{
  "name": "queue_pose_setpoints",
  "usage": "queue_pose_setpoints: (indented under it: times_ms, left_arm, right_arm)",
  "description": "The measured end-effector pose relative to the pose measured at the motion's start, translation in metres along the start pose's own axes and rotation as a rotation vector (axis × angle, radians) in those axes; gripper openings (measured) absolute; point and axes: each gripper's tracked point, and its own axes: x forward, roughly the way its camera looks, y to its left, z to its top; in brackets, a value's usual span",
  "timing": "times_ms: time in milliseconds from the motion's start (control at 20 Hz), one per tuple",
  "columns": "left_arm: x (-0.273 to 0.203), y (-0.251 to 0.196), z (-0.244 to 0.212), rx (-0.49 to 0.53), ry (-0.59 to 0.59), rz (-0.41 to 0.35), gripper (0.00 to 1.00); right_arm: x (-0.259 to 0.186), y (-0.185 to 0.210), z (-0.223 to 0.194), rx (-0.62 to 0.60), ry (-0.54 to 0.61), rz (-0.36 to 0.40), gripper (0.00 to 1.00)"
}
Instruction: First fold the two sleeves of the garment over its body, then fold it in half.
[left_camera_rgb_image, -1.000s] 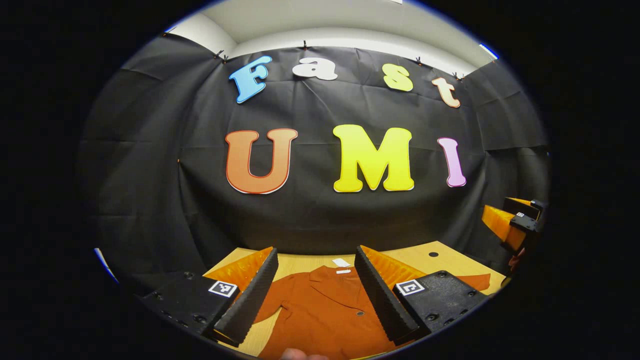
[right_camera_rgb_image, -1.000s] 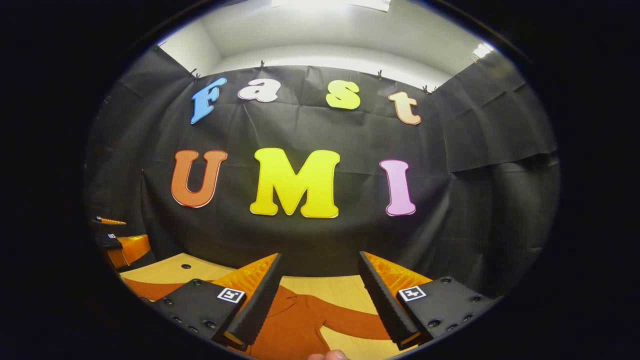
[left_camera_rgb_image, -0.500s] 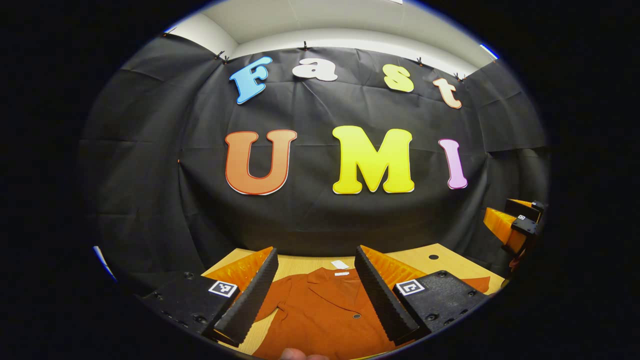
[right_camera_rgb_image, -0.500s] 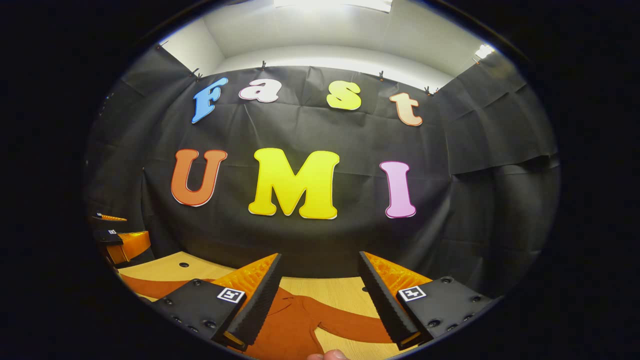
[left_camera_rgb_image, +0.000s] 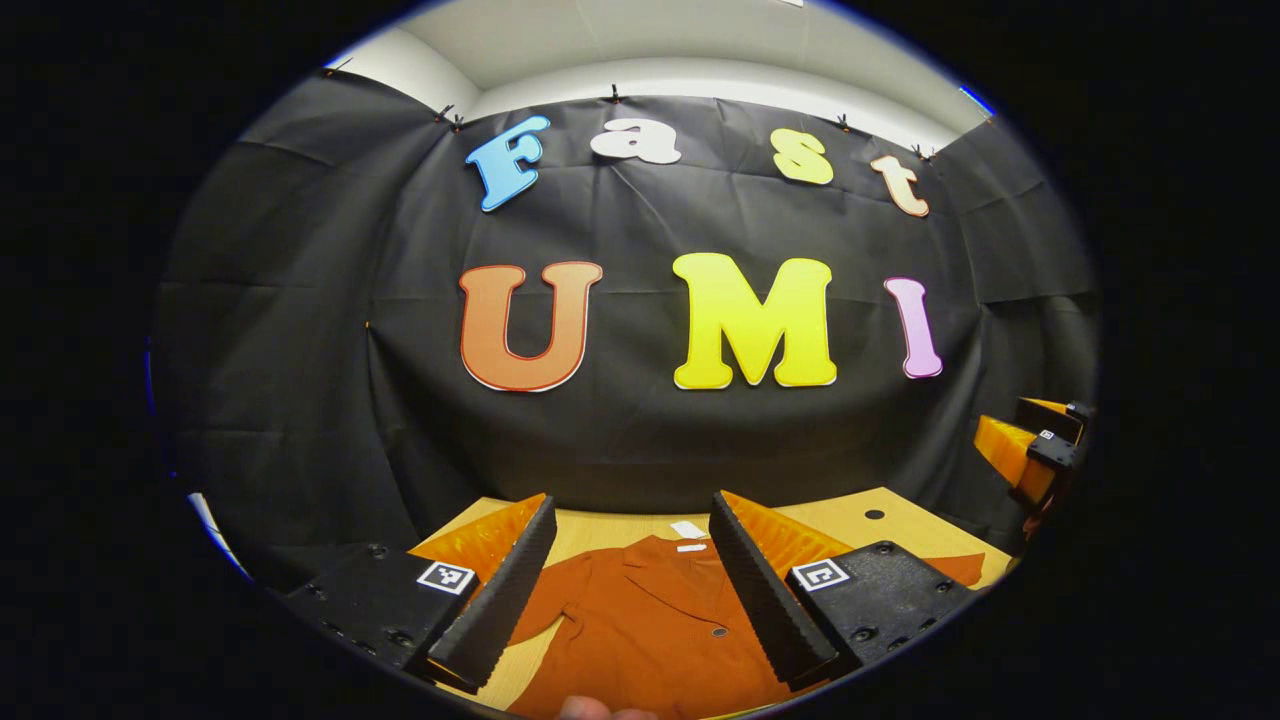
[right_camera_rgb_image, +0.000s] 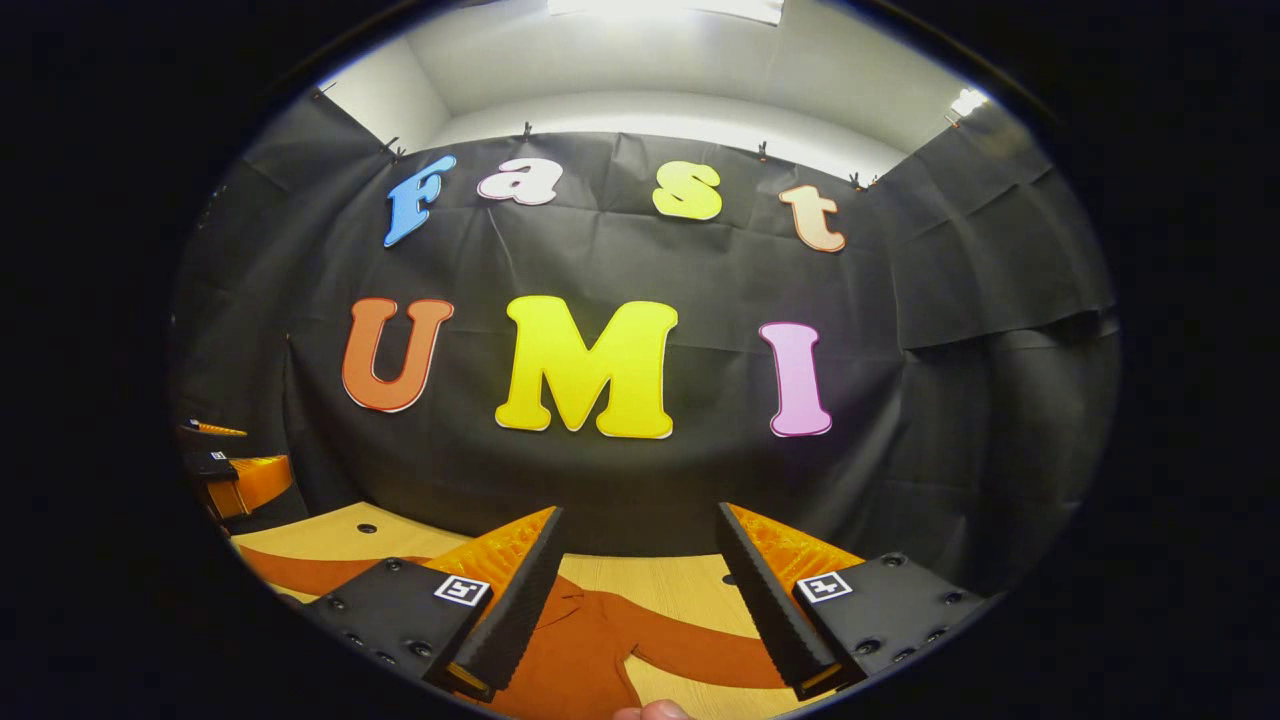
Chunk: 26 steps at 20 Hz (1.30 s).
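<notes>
Lying flat on a pale wooden table is a rust-orange garment, spread out with its collar toward the black cloth wall. In the left gripper view, the left gripper is held above the table with its two fingers spread wide apart, gripping nothing. The garment's buttoned front shows in the gap between them, just below and beyond the fingertips, with a small white tag by the collar. One sleeve spreads out past the left finger, the other runs behind the right finger toward the table's edge. Off to the far right of these fingers, the right gripper shows, held apart.

In the right gripper view, the right gripper also has its fingers wide open and empty. The garment lies below the gap, one sleeve reaching behind the right finger. A fingertip of the holding hand peeks in at the bottom.
</notes>
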Motion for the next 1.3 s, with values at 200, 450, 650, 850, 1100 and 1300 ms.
queue_pose_setpoints:
  times_ms: [200,450,650,850,1100,1300]
  left_arm:
    - [-0.002,-0.002,0.003,0.003,-0.004,-0.001,0.99]
    - [-0.003,-0.001,0.005,0.003,-0.011,0.005,0.99]
    - [-0.001,-0.002,0.004,0.007,-0.01,0.006,0.99]
    - [0.001,-0.003,0.006,0.009,-0.014,0.006,0.99]
    - [0.002,-0.006,0.007,0.015,-0.02,-0.002,0.99]
    - [0.003,-0.009,0.005,0.019,-0.015,-0.007,0.99]
  right_arm:
    - [0.002,-0.002,0.001,0.001,-0.001,0.002,0.95]
    - [0.003,-0.003,0.001,0.002,-0.005,0.005,0.95]
    - [0.005,-0.006,0.0,0.002,-0.004,0.003,0.95]
    - [0.006,-0.01,0.0,0.003,-0.003,-0.004,0.95]
    - [0.008,-0.011,-0.001,0.007,0.001,-0.006,0.95]
    - [0.006,-0.011,-0.009,0.017,0.021,-0.004,0.95]
